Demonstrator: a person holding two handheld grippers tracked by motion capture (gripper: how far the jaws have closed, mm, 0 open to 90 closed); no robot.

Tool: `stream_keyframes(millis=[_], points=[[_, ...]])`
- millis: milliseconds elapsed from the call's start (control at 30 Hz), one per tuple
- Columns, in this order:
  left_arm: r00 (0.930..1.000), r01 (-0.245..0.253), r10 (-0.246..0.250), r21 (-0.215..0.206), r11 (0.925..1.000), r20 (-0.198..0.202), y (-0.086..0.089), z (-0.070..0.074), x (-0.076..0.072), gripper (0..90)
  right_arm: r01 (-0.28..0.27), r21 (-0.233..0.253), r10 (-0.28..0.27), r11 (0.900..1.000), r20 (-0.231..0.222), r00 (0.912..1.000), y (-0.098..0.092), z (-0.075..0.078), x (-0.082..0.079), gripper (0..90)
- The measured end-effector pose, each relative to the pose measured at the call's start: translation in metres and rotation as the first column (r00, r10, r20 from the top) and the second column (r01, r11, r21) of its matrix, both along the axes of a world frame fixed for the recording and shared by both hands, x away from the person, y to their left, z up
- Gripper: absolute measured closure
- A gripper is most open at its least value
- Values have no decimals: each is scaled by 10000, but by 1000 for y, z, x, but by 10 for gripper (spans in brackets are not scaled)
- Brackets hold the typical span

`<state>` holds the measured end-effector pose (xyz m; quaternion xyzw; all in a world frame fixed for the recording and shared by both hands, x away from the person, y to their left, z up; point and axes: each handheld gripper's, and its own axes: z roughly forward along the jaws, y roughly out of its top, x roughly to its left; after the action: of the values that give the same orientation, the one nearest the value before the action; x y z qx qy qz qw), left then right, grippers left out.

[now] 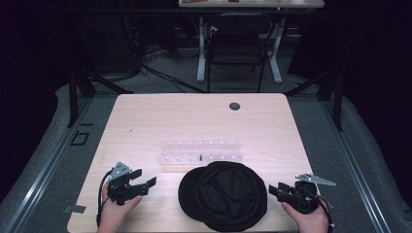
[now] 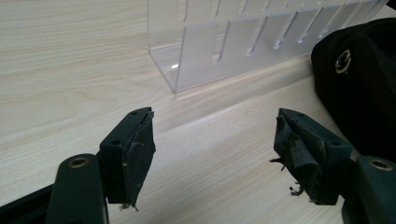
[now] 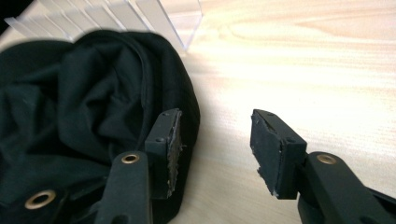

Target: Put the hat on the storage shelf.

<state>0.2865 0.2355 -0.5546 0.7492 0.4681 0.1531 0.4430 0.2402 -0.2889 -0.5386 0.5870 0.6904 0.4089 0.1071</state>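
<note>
Black cloth, a cap (image 1: 222,195) lying crumpled with its inside upward, sits at the near middle of the pale wood worktop (image 1: 145,116), its far edge just in front of a clear acrylic slotted rack (image 1: 199,151). A brass eyelet (image 2: 343,61) shows on the cap's side in the left gripper view. The left gripper (image 1: 144,183) rests low over the worktop to the left of the cap, near it but apart, held in the person's left hand (image 1: 114,213); its jaws stand wide open with nothing between them, bare wood showing in the gap. The right gripper (image 1: 275,189) sits on the opposite side, held in the right hand (image 1: 307,219), its jaws also wide open and empty. In the right gripper view one jaw lies right against the cap's edge, over the fabric, while the other stands over bare wood. A dark round grommet (image 1: 234,106) sits in the worktop near its far edge.
</note>
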Motion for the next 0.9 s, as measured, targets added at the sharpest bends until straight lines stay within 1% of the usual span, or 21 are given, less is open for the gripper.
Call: stream_keyframes(millis=[33, 100, 133, 167, 200, 233, 267, 300, 333, 433, 467, 500, 533, 567, 600, 633, 700, 800, 867, 900], points=[[10000, -14, 14, 27, 10000, 45, 0, 1, 0, 289, -31, 29, 32, 10000, -105, 9999, 1, 1, 0, 524], [9999, 12, -13, 83, 10000, 104, -1, 1, -1, 289, -61, 61, 62, 10000, -130, 9999, 1, 1, 0, 528], [9999, -12, 10, 120, 9999, 155, -1, 2, -1, 289, -46, 163, 48, 9999, -82, 10000, 2, 2, 0, 546], [9999, -26, 22, 232, 9997, 154, -1, 3, -1, 290, -56, 228, 59, 9997, -126, 9999, 2, 4, 0, 551], [9999, -44, 41, 310, 9995, 104, -1, 3, -2, 313, -80, 461, 93, 9989, -286, 9995, 3, 6, 1, 577], [9999, -125, 124, 132, 9998, 88, -1, 2, -2, 319, -101, 613, 126, 9981, -404, 9991, 3, 8, 2, 582], [9999, -133, 133, 111, 9999, -9, 0, 2, -2, 327, -66, 701, 97, 9975, -443, 9990, 4, 9, 3, 583], [9999, -133, 133, 111, 9999, -9, 0, 2, -2, 335, -66, 701, 97, 9975, -443, 9990, 4, 9, 3, 583], [9999, -70, 71, 95, 9999, -87, 1, 1, -1, 337, -110, 568, 138, 9983, -496, 9987, 5, 12, 3, 581], [10000, -64, 65, 181, 9998, -64, 0, 1, -2, 341, -87, 510, 119, 9987, -616, 9980, 5, 14, 2, 576], [10000, -50, 50, 204, 9998, -27, -1, 0, -2, 341, -18, 626, 67, 9980, -789, 9969, 5, 15, 1, 577], [10000, -65, 65, 232, 9997, 4, -1, 0, -3, 341, -18, 626, 67, 9980, -789, 9969, 5, 15, 1, 577], [10000, -73, 73, 217, 9997, 19, -1, 0, -3, 341, -13, 742, 82, 9972, -921, 9957, 5, 15, 0, 576], [10000, -83, 84, 183, 9998, -19, -1, 0, -4, 341, 181, 802, -96, 9966, -1057, 9943, 5, 14, -3, 585], [9999, -133, 132, 98, 9999, 16, 0, 1, -4, 341, 218, 773, -126, 9968, -1174, 9930, 6, 14, -4, 589], [9999, -136, 136, 48, 9999, -2, 0, 1, -4, 341, 256, 902, -147, 9956, -1197, 9927, 7, 14, -6, 589], [9999, -144, 144, 56, 9999, 10, 0, 1, -5, 341, 306, 993, -165, 9946, -1400, 9900, 8, 12, -8, 591], [9999, -162, 162, 71, 9998, 12, -1, 1, -4, 342, 221, 959, -62, 9951, -1625, 9867, 8, 10, -8, 591], [9999, -164, 164, 103, 9998, 1, -1, 0, -4, 345, 187, 1107, 16, 9937, -1811, 9835, 8, 7, -6, 593], [9999, -130, 131, 129, 9998, -12, -1, 0, -4, 345, 69, 1055, 120, 9944, -1775, 9841, 7, 5, -5, 596]])
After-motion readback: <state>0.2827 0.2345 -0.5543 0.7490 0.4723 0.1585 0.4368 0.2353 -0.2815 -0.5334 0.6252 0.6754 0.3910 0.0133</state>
